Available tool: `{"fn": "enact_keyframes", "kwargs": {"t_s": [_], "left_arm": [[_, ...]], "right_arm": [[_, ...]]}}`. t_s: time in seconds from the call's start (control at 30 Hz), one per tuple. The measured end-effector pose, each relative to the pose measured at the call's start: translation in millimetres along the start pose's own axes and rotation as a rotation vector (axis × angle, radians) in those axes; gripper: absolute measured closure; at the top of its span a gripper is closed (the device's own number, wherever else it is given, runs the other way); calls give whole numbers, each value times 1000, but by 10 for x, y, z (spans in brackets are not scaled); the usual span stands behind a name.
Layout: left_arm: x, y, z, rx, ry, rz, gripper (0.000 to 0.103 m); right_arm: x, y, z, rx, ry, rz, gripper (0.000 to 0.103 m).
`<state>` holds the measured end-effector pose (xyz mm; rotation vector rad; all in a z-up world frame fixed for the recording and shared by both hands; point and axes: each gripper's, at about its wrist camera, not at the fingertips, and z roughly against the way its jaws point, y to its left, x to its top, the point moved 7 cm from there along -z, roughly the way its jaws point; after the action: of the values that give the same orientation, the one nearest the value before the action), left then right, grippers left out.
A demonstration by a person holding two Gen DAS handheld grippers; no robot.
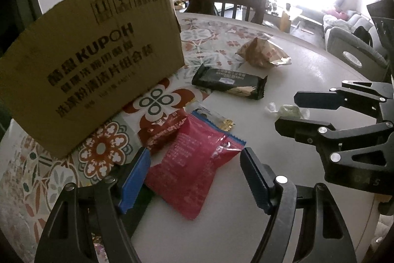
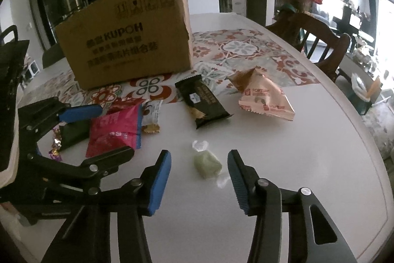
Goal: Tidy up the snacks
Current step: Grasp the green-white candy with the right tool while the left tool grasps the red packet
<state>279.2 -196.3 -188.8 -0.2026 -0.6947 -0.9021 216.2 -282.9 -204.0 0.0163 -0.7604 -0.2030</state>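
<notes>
A pink snack packet [image 1: 194, 171] lies flat on the white table, between the blue pads of my left gripper [image 1: 195, 157], which is open and not pressing on it. A small pale green candy [image 2: 208, 164] in clear twisted wrap sits between the fingers of my right gripper [image 2: 199, 157], also open, with gaps on both sides. In the left wrist view, the right gripper [image 1: 288, 111] straddles the candy [image 1: 291, 111]. The right wrist view shows the left gripper [image 2: 114, 130] over the pink packet [image 2: 115, 132]. A cardboard box [image 1: 98, 61] stands behind them.
A black bar [image 2: 204, 105], a beige triangular packet [image 2: 263, 97], a small white packet [image 2: 151, 115], a red-brown packet [image 1: 162, 132] and a dark green item [image 2: 73, 134] lie nearby. A patterned mat [image 2: 236, 48] runs under the box. A wooden chair [image 2: 317, 41] stands at the table's far edge.
</notes>
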Motion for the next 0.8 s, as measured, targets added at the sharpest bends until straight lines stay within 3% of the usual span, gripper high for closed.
{"fn": "enact_keyframes", "kwargs": {"t_s": [0.2, 0.33, 0.8], "left_arm": [[-4, 18, -12, -15, 9, 27, 53], [-15, 20, 25, -41, 8, 59, 57], [-1, 40, 204, -34, -12, 130, 64]], "right_arm": [[-17, -10, -67, 19, 30, -16, 70], [-16, -14, -78, 26, 35, -23, 84], [0, 100, 35, 44, 5, 1, 84]]}}
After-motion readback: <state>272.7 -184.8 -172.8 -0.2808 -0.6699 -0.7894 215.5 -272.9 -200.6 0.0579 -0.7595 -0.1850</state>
